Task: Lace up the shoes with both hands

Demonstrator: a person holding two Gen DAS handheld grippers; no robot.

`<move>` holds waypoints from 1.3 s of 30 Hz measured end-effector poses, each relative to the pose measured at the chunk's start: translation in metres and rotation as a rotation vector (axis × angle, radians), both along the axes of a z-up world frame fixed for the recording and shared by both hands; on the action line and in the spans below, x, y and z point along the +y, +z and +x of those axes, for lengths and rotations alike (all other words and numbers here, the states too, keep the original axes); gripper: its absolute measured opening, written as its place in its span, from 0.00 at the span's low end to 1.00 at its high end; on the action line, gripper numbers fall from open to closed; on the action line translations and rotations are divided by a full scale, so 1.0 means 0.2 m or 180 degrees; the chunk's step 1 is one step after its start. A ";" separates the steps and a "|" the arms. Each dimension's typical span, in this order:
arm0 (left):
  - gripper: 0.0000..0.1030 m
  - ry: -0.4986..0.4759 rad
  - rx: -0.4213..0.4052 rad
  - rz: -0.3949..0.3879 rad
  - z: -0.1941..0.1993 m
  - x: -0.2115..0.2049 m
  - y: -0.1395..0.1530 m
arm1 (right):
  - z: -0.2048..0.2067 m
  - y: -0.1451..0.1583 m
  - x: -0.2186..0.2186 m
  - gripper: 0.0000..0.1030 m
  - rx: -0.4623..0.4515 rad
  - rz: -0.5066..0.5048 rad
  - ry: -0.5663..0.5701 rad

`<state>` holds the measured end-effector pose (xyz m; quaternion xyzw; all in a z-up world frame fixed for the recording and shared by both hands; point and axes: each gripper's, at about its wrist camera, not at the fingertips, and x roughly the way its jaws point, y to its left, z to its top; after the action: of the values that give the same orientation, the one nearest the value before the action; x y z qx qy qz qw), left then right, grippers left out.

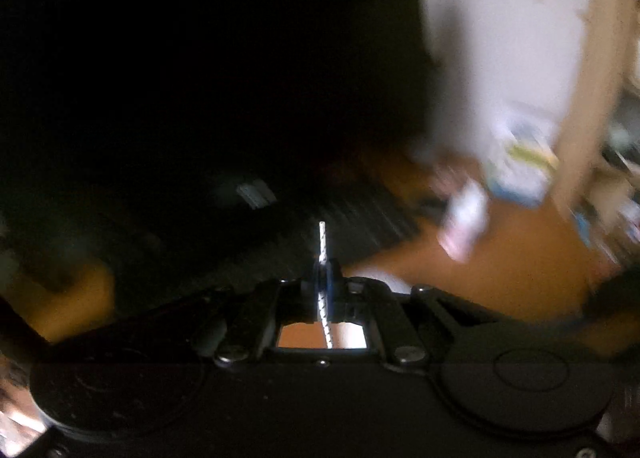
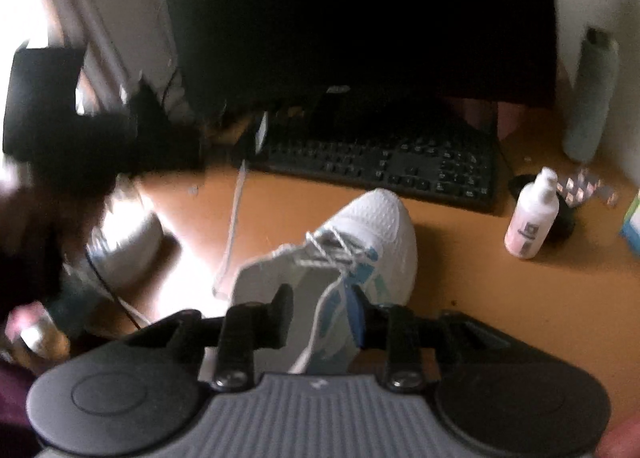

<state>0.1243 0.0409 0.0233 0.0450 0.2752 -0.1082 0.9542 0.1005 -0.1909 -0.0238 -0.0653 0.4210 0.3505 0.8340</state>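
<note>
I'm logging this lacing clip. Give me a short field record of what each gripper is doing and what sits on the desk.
left gripper: shut on lace end
right gripper: open, over the shoe's tongue
shoe: white, blue accents, partly laced, on orange desk
behind shoe: black keyboard
right of shoe: white pump bottle

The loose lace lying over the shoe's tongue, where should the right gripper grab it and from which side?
Judging from the right wrist view, grip the lace on the free stretch running down the tongue, below the eyelets. Come from above and behind the shoe, jaws straddling the strand crosswise. The right gripper is already open around it.
</note>
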 end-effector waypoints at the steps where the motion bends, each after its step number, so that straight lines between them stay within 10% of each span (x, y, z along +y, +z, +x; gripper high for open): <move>1: 0.01 0.0026 -0.0069 -0.0013 0.00 0.01 0.03 | -0.01 0.00 0.00 0.29 -0.0017 -0.0030 0.0022; 14: 0.01 -0.1222 0.0610 0.0584 -0.19 -0.40 -0.45 | 0.00 -0.09 0.03 0.23 -0.0024 -0.0109 0.0009; 39: 0.01 -0.1475 0.1001 0.0980 -0.12 -0.53 -0.57 | -0.07 -0.12 0.08 0.14 -0.0576 -0.0389 0.0646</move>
<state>0.1011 -0.0646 -0.0913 0.2330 0.4149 -0.2854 0.8320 0.0868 -0.1753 -0.0479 -0.1895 0.3558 0.3995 0.8233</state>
